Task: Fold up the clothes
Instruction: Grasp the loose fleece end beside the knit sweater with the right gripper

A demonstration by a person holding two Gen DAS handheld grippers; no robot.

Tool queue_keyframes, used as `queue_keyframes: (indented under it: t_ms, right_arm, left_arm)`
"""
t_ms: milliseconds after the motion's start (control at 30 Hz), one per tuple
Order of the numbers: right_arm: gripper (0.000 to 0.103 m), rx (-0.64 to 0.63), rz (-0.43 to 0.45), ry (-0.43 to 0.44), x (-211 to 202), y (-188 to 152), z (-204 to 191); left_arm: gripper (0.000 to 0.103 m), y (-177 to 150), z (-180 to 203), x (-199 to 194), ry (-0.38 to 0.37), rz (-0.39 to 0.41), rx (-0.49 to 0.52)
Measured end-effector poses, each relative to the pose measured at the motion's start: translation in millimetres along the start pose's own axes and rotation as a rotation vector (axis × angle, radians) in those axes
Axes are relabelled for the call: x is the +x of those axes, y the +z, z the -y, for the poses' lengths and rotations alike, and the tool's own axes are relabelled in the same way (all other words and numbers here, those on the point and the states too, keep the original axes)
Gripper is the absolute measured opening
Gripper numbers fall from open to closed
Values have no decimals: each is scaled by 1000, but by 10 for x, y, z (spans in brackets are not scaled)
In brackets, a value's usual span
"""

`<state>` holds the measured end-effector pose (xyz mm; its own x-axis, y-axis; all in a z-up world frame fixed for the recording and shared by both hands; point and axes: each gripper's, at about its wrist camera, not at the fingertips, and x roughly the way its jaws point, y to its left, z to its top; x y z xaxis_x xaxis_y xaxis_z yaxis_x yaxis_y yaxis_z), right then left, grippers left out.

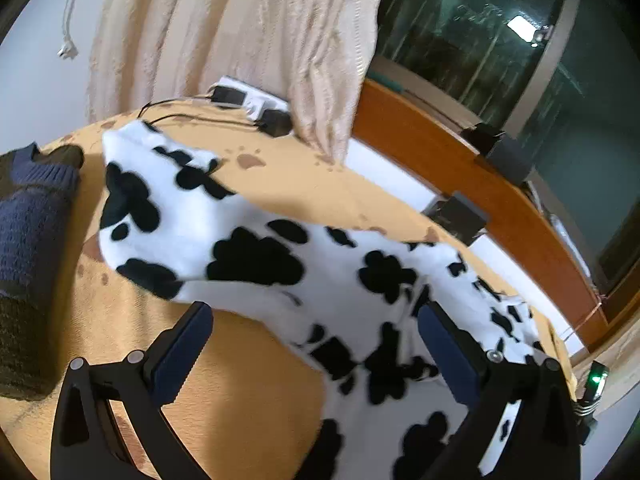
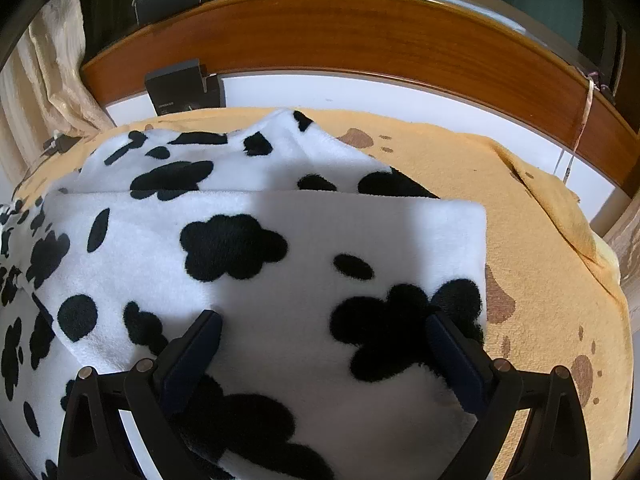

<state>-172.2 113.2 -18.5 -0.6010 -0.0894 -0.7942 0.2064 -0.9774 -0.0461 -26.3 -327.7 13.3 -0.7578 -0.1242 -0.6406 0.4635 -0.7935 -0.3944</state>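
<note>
1. Left wrist view. The cow-print fleece garment (image 1: 256, 240), white with black blotches, lies spread across the tan blanket (image 1: 248, 396) covering the bed. One narrow end points toward the far-left corner; the bulk runs down to the lower right, under the camera.
2. The left gripper (image 1: 316, 320) has its jaws spread wide and nothing between them. Its left finger sits over bare blanket, its right finger over the fleece. Whether the tips touch the cloth I cannot tell.
3. A dark blue and olive knit garment (image 1: 32, 240) lies bunched at the left edge of the bed, apart from the fleece.
4. At the far edge of the bed, a white power strip (image 1: 248, 98) with black adapters and cables sits beside a cream curtain (image 1: 248, 36). A wooden headboard (image 1: 460, 168) runs along the right, with small dark boxes (image 1: 456, 216) near it. No open container is visible, so no contents to record.
5. Right wrist view. The fleece (image 2: 280, 248) shows a folded layer with a straight top edge and a square right corner, lying over a lower layer that pokes out behind it.
6. The right gripper (image 2: 324, 332) is also wide open, holding nothing, both fingers over the folded layer near its right edge.
7. Tan blanket (image 2: 540, 240) shows to the right, headboard (image 2: 360, 36) behind, and a closed dark box (image 2: 180, 86) against it.
</note>
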Motion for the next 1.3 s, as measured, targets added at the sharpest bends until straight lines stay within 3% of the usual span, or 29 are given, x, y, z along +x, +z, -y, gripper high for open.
queue_keyframes:
  t_ms: [100, 233, 333, 400, 500, 667, 867, 1000, 1133, 1300]
  right_arm:
    - [103, -13, -27, 1, 19, 28, -11]
    - [102, -32, -117, -29, -35, 189, -118]
    - [102, -119, -35, -36, -248, 290, -493]
    - [102, -212, 26, 21, -354, 424, -966]
    - [102, -319, 50, 205, -373, 663, -1768]
    - [102, -437, 0, 507, -246, 831, -3224]
    - [102, -548, -50, 711, -226, 842, -4638]
    - [102, -596, -80, 804, -203, 852, -5302]
    - [102, -668, -112, 789, -87, 716, -5817]
    - [102, -735, -132, 701, 84, 565, -6220]
  left_arm:
    - [103, -53, 29, 38, -20, -17, 31]
    - [103, -53, 48, -67, -17, 23, 48]
    - [103, -15, -19, -186, 28, 74, 12]
    - [103, -16, -93, -322, 68, 141, -41]
    - [103, -36, -248, -600, 124, 281, -135]
    - [103, -83, -555, -984, 257, 504, -279]
    - [103, -121, -844, -1106, 310, 549, -418]
    - [103, -158, -923, -1170, 353, 587, -462]
    - [103, -137, -965, -1102, 362, 558, -474]
    - [103, -140, -1011, -1039, 331, 507, -503]
